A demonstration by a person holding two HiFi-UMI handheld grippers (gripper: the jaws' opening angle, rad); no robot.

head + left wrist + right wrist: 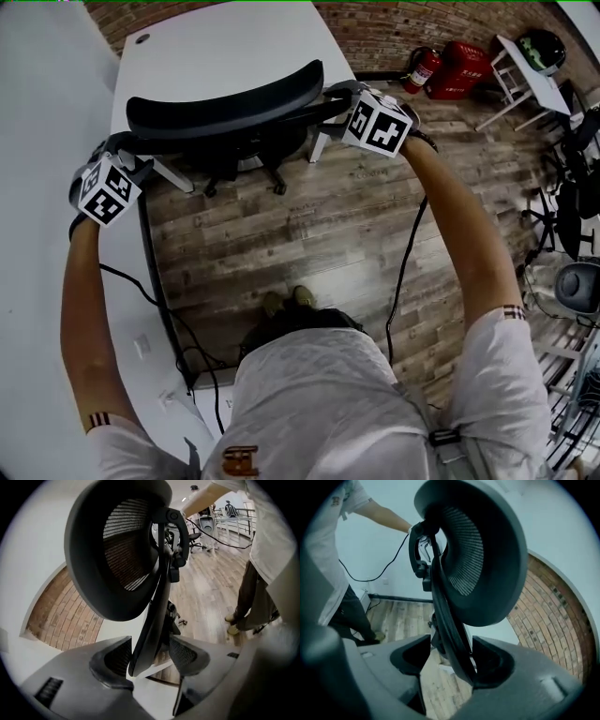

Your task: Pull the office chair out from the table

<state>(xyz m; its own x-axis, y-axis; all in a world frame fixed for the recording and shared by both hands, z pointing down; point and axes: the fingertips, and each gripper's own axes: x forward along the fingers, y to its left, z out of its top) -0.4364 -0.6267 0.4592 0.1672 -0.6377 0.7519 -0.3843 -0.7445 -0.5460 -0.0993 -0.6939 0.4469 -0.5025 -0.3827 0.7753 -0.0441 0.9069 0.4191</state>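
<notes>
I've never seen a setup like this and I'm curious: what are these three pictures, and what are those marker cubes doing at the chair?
A person holds a two-fingered gripper in each hand; the marker cubes are part of them. The head view looks down from the person's head; the other two cameras ride on the left gripper and right gripper. Each straddles one backrest edge of the office chair, fingers opening, not clamped. The chair stands at the white table.

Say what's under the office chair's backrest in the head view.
Below the backrest are the chair's black base with casters on the wood floor, and the white table legs on either side. The backrest covers the seat, so it cannot be seen.
</notes>
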